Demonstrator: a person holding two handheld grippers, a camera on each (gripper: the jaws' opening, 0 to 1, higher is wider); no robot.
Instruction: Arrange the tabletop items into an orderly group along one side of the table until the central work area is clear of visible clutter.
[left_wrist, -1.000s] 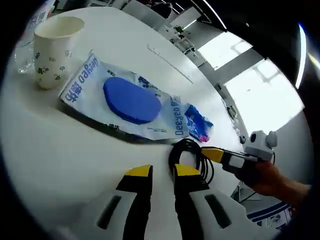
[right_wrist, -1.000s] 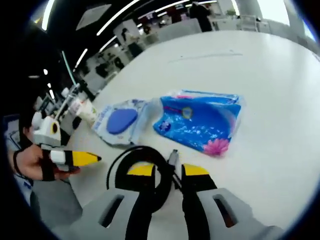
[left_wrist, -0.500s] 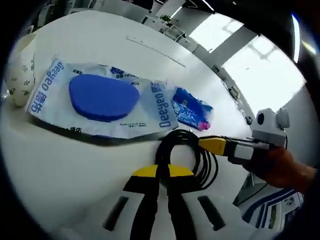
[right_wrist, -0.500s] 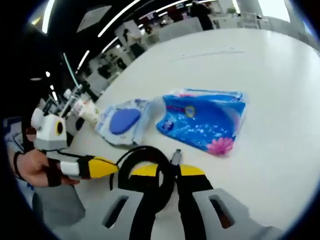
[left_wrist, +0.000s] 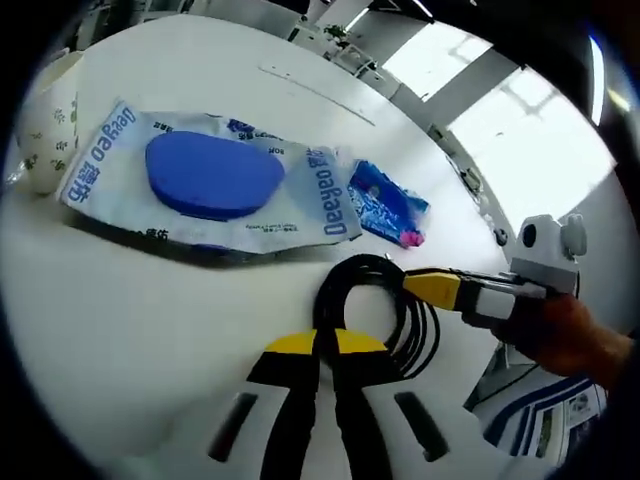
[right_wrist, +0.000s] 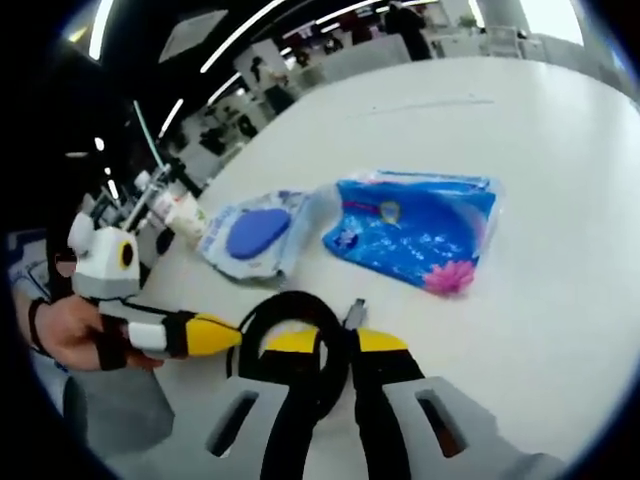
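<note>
Left gripper view, left to right: one paper cup (left_wrist: 45, 125) at 9 o'clock, white with small green print, upright on the round white table (left_wrist: 130, 310). One flat clear plastic pouch (left_wrist: 215, 190) with blue lettering and a blue oval pad inside, just beside the cup. One smaller blue glossy tissue pack (left_wrist: 388, 208) at 1 o'clock, pink flower at its corner. One coiled black cable (left_wrist: 385, 310), rubbery loops, lying near centre, below the pouch. Left gripper (left_wrist: 322, 345) rises from 6 o'clock, yellow-tipped jaws pressed together at the coil's near edge; whether they pinch a strand, can't tell. Right gripper (left_wrist: 432, 287) enters from 3 o'clock, held by a hand (left_wrist: 565, 335), yellow tip against the coil.

Right gripper view: left gripper (right_wrist: 205, 335) comes in from 9 o'clock, hand (right_wrist: 65, 330) wrapped round it. Right gripper (right_wrist: 335, 342) jaws nearly touching, clamped on the cable (right_wrist: 290, 315) loop, metal plug end poking past them. Pouch (right_wrist: 262, 232) and tissue pack (right_wrist: 420, 230) lie side by side at 12 o'clock.
</note>
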